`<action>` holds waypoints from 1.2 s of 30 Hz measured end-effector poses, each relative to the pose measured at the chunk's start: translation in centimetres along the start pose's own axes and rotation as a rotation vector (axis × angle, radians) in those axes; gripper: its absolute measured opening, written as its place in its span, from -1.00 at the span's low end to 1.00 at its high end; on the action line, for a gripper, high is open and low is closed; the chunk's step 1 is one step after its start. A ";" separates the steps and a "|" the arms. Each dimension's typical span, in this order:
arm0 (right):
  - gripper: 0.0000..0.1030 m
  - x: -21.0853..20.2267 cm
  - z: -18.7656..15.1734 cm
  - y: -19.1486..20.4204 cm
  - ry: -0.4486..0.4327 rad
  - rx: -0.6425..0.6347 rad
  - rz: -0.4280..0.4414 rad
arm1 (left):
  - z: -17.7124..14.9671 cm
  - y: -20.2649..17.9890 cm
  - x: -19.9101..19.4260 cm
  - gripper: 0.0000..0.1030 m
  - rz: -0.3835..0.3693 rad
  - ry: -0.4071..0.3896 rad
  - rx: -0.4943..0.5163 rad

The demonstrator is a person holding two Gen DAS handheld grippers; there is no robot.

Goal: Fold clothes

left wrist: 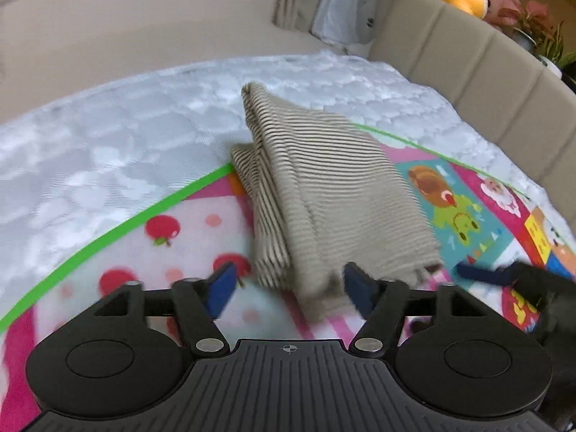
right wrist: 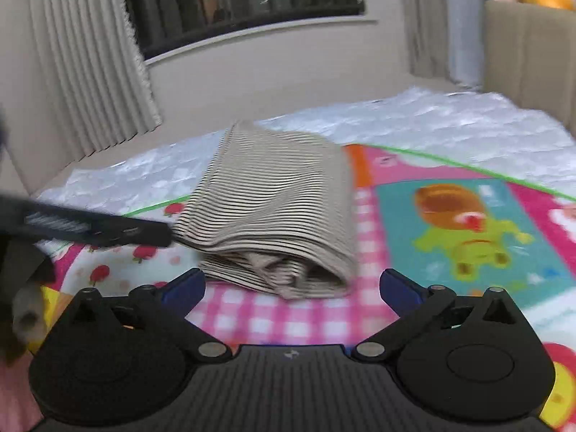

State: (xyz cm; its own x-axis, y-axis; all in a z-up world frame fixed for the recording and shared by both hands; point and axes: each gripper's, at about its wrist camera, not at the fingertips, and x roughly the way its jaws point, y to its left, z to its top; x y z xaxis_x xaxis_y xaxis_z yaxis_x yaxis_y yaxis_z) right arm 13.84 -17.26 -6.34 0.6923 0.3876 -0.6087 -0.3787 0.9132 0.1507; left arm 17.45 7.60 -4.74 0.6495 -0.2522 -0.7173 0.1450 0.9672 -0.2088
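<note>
Striped shirt (right wrist: 273, 212) lies folded in a compact bundle on mat (right wrist: 468, 223). Left gripper (left wrist: 288, 288) and right gripper (right wrist: 291, 288) both spread, holding nothing. Fold looks done.

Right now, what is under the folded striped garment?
The striped garment lies on a colourful play mat, its far end reaching past the mat's green edge onto the white mattress. Whatever lies directly beneath the cloth is covered.

Soft even indoor light, motion blur, fisheye-curved edges.
</note>
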 end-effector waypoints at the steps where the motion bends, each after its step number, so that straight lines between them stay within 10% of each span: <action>1: 1.00 -0.8 -0.3 -0.5 -0.015 0.003 -0.014 | -0.8 -0.8 -1.3 0.89 0.025 -0.027 -0.014; 7: 1.00 -4.8 -3.4 -1.9 -0.079 0.072 -0.059 | -7.2 -5.3 -4.2 1.00 0.181 -0.096 -0.139; 12: 1.00 -5.3 -6.8 -1.0 -0.049 0.001 -0.088 | -12.0 -7.7 -5.5 1.00 0.241 -0.115 -0.025; 17: 1.00 -5.8 -7.2 -0.7 -0.141 0.006 -0.192 | -12.5 -9.0 -5.6 1.00 0.264 -0.232 0.032; 36: 1.00 -5.7 -7.5 -0.4 -0.129 -0.010 -0.215 | -12.8 -9.0 -4.7 1.00 0.270 -0.176 0.000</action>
State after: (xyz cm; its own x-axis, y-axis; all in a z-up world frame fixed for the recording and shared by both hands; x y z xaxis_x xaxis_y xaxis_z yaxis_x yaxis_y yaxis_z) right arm 5.39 -20.77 -8.77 0.8301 0.1979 -0.5213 -0.2197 0.9753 0.0203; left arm 3.54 -0.34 -8.01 0.7835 0.0233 -0.6210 -0.0505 0.9984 -0.0262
